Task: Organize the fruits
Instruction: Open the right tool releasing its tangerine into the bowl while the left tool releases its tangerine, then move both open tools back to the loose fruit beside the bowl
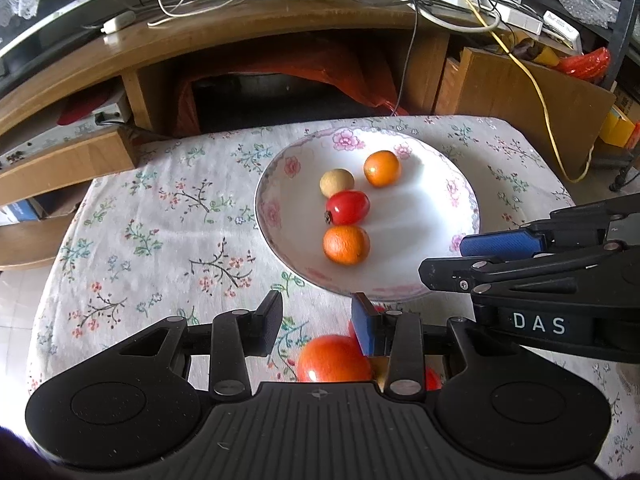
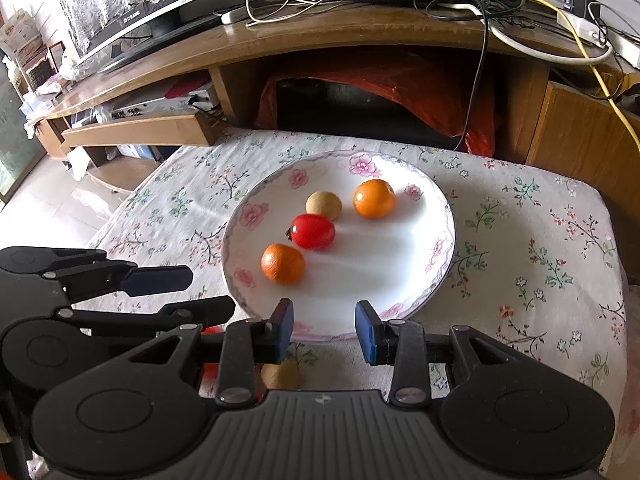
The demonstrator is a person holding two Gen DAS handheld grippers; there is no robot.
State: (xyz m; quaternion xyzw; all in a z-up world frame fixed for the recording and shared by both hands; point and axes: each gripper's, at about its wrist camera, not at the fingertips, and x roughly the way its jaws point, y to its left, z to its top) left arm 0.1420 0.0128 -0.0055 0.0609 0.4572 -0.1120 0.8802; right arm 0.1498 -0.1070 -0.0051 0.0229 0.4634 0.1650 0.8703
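A white floral plate (image 1: 424, 216) (image 2: 400, 264) holds two oranges (image 1: 346, 245) (image 1: 382, 168), a red fruit (image 1: 347, 208) (image 2: 313, 231) and a small tan fruit (image 1: 337, 183) (image 2: 323, 205). My left gripper (image 1: 318, 322) is open above the cloth just short of the plate's near rim; an orange-red fruit (image 1: 334, 360) lies on the cloth below it, partly hidden. My right gripper (image 2: 324, 332) is open and empty over the plate's near rim. A tan fruit (image 2: 280, 376) lies on the cloth under it. The right gripper also shows in the left wrist view (image 1: 472, 256).
A floral cloth (image 1: 160, 220) covers the small table. A wooden TV stand (image 1: 240, 36) with cables stands right behind it. A cardboard panel (image 1: 520, 92) leans at the right. The table's left edge drops to tiled floor (image 2: 48, 208).
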